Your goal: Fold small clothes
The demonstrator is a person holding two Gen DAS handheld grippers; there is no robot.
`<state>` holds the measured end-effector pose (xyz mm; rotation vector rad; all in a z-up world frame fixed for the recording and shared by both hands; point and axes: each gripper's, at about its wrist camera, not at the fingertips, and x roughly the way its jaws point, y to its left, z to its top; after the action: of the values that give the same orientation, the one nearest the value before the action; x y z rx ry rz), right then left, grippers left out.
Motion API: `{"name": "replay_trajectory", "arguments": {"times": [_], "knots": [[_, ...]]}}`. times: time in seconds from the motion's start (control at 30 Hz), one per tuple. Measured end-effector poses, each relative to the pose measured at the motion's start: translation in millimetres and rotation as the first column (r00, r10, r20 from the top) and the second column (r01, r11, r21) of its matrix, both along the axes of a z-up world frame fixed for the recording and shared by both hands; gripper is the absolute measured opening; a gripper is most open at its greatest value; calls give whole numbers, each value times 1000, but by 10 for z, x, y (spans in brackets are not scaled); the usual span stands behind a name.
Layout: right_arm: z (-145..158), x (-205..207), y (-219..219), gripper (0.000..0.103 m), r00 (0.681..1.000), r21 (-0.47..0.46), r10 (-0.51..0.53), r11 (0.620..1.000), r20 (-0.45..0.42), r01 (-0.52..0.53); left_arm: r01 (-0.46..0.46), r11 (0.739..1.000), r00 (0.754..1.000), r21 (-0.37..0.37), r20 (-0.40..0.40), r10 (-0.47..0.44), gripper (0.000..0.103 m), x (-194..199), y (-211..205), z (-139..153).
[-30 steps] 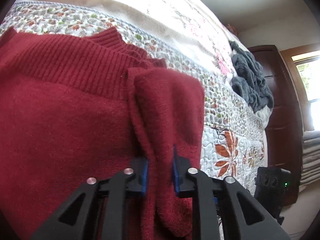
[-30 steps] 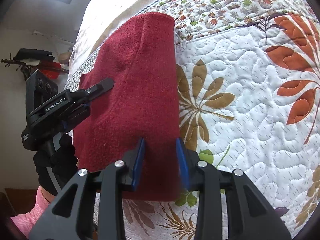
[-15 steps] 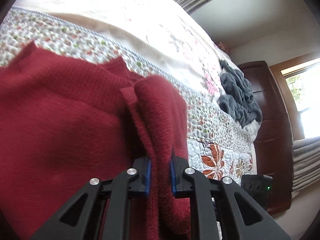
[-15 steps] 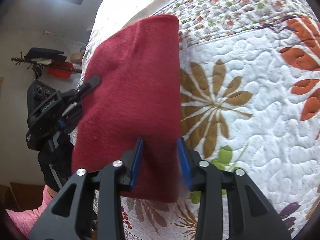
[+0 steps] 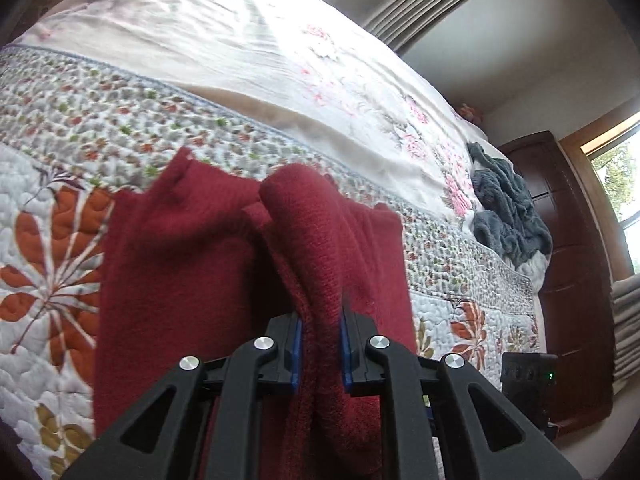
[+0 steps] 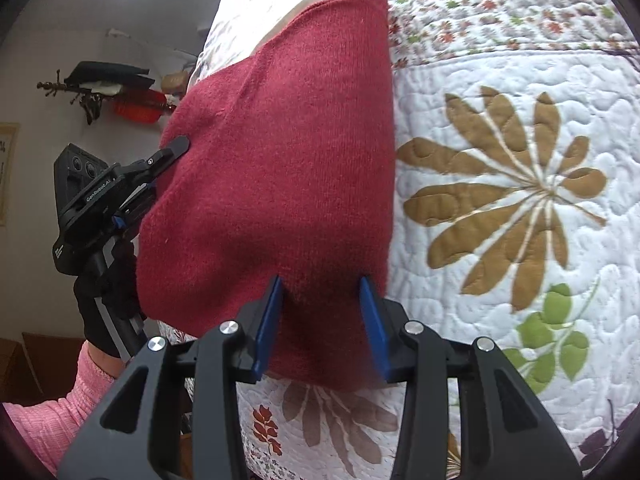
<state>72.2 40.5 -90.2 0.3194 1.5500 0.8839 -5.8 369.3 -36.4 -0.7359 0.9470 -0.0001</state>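
A red knitted sweater [image 5: 180, 272] is spread on a floral quilted bed [image 6: 520, 160]. A bunched fold is pinched tightly by the left gripper [image 5: 319, 344]. The right gripper [image 6: 322, 326] fingers are parted wide around its edge.

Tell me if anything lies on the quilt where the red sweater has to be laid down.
Nothing visible does. The red sweater is pinched by the left gripper, and the right gripper sits open around its lower edge. The quilt beside it shows only its leaf print. The grey blanket lies far off near the bed's end.
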Motion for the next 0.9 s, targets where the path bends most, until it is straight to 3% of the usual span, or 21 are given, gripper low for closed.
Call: {"name": "replay_trajectory", "arguments": {"times": [0.17, 0.47, 0.7, 0.9], "knots": [[72, -9, 151, 41, 1000, 25, 3, 1000, -8, -2, -35, 999, 999, -13, 27, 35, 14, -123, 165, 39], [130, -149, 422, 40, 999, 8, 36, 999, 15, -36, -91, 994, 996, 66, 14, 90, 14, -267, 567, 115], [89, -260, 680, 40, 998, -29, 63, 998, 22, -62, -140, 984, 987, 110, -60, 147, 14, -368, 822, -190], [8, -362, 840, 40, 997, -47, 82, 996, 15, -81, -152, 985, 983, 81, -93, 159, 15, -416, 889, -443]]}}
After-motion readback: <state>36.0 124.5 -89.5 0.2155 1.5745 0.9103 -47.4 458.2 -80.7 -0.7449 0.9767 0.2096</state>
